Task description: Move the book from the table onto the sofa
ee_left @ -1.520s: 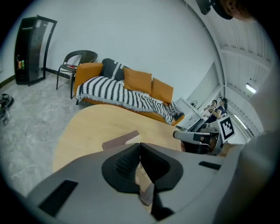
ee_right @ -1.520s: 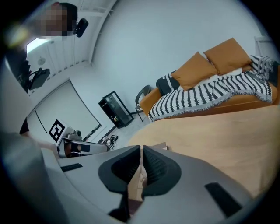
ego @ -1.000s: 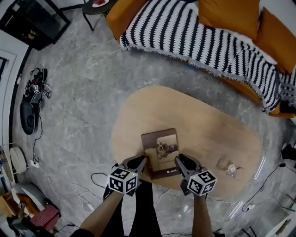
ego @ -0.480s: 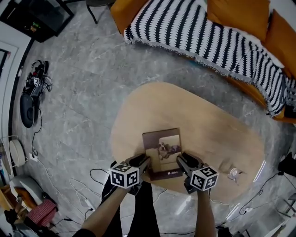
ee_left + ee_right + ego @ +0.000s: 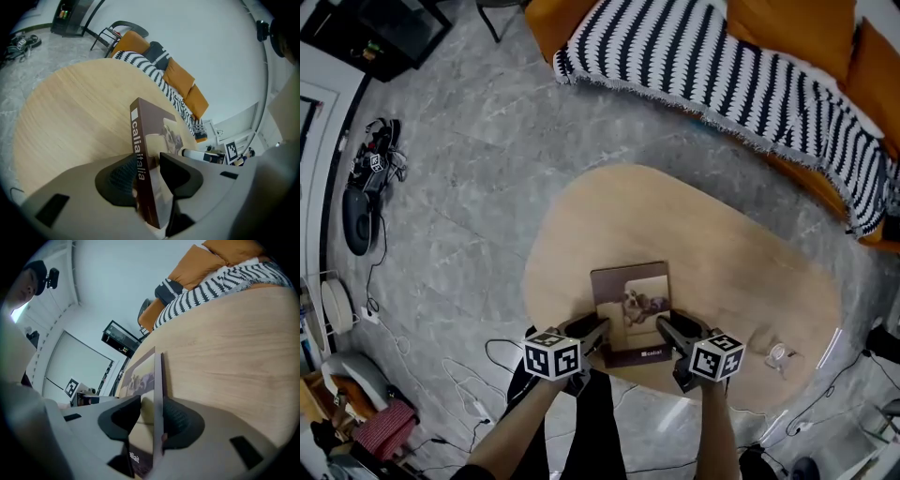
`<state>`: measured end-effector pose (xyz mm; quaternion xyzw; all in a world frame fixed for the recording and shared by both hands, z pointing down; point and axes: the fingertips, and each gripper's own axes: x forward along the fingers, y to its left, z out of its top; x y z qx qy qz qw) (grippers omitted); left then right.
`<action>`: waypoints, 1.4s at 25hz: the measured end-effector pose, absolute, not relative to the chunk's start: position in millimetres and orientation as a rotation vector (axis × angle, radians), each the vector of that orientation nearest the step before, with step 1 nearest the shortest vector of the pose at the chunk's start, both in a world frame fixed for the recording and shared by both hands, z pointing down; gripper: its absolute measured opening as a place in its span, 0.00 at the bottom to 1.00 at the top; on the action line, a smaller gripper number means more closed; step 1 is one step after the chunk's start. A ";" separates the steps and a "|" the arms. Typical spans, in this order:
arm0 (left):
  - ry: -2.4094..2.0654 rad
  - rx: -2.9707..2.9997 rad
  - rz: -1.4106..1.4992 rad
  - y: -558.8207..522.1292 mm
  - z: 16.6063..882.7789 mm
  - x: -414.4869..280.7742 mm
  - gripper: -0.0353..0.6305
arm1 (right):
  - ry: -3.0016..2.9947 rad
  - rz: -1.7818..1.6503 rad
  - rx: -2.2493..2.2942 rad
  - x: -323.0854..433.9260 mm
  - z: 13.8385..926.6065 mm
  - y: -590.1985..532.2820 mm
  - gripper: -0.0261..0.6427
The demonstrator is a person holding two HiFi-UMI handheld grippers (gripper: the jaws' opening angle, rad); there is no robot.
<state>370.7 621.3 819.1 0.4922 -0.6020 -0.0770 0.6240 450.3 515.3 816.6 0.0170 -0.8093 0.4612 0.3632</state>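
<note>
Left tool (image 5: 594, 329), right tool (image 5: 664, 324) straddle book (image 5: 630, 292), just opened, perhaps touching.

We see grey marbled floor (image 5: 459, 206) all round. Striped black-and-white blanket (image 5: 741, 66) at top, fringe along near edge. Black cabinet (image 5: 366, 33) in top-left corner. Black gear (image 5: 356, 220) on floor at left, cables (image 5: 492, 345) trailing lower left. Red checked cloth (image 5: 380, 436) at bottom left. Small clear object (image 5: 779, 355) at lower right, too small to tell.
</note>
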 end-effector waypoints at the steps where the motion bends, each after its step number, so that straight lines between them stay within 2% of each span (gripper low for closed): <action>1: -1.377 1.131 -0.187 621.6 819.3 370.6 0.27 | -2.080 1.217 0.045 449.9 816.8 516.0 0.28; 16: -1.353 1.154 -0.136 623.5 810.8 366.3 0.26 | -2.083 1.243 0.058 448.7 806.1 518.8 0.23; 35: -1.347 1.243 -0.090 610.9 719.1 342.9 0.26 | -2.131 1.319 0.176 436.7 716.3 514.2 0.23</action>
